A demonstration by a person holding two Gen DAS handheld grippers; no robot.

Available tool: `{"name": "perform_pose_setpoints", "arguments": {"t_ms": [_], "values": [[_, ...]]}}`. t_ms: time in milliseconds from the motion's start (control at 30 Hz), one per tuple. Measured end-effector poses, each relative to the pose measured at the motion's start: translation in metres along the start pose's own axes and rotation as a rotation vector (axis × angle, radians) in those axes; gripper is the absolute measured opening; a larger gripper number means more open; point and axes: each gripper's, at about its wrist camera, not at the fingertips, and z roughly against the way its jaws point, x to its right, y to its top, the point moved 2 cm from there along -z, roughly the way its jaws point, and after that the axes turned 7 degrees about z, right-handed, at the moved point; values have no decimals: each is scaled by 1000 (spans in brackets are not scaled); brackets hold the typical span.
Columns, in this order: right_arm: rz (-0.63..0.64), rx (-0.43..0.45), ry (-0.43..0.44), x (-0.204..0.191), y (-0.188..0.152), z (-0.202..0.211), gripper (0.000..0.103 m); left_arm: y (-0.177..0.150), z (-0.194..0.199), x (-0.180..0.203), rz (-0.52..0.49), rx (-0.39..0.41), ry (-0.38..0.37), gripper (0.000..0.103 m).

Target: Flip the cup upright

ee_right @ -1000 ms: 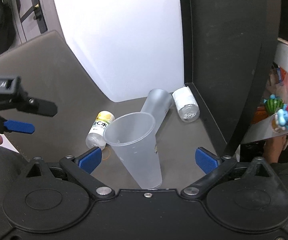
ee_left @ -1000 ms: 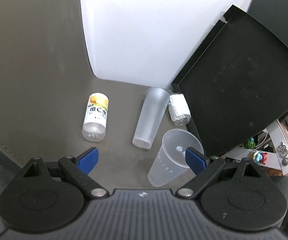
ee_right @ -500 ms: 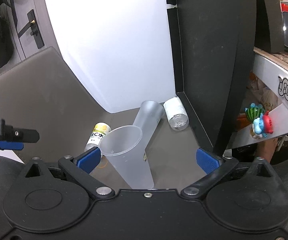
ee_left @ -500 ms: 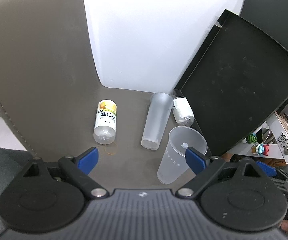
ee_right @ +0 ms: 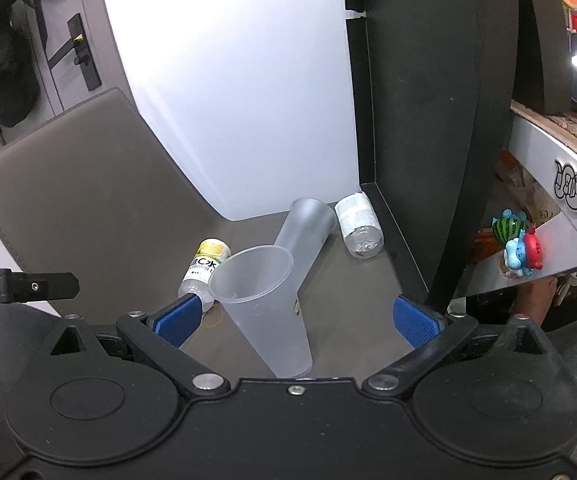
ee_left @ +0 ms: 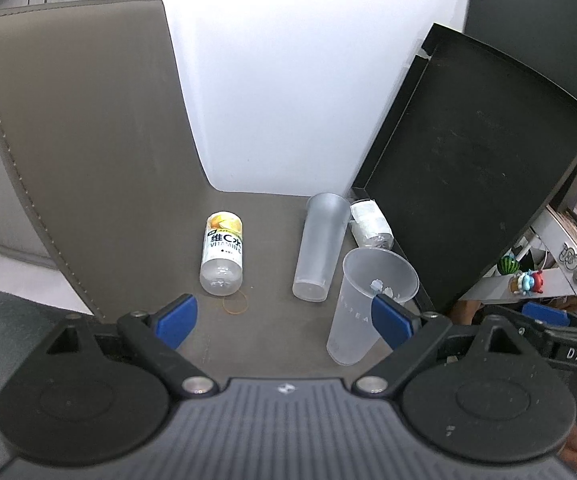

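Both grippers have drawn back, fingers spread and empty; clear cup (ee_right: pixel 266 304) stands upright, apparently done. Frosted cup (ee_left: pixel 320 246) lies flat, perhaps next.

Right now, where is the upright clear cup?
Both views show the upright clear cup standing near the mat's right, just ahead of the lying frosted cup, beside the black panel.

cup base: in the right wrist view the foot of the cup (ee_right: pixel 266 304) is hidden behind the right gripper's body.
bottle neck: the bottle (ee_right: pixel 204 268) is partly covered by the cup and a blue pad; its cap is unseen.
cup print: the lettering on the cup (ee_left: pixel 364 300) is too faint to read fully.
toys: the small figures (ee_right: pixel 518 246) are too small to identify.
left gripper: (ee_right: pixel 20 286) is cut by the left edge; jaws unseen.
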Motion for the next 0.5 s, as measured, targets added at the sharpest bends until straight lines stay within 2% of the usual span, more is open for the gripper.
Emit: {"name": "perform_pose_setpoints", "arguments": {"t_ms": [500], "values": [[13, -19, -10, -5, -9, 6, 103, -21, -3, 2, -36, 22, 16, 93]]}}
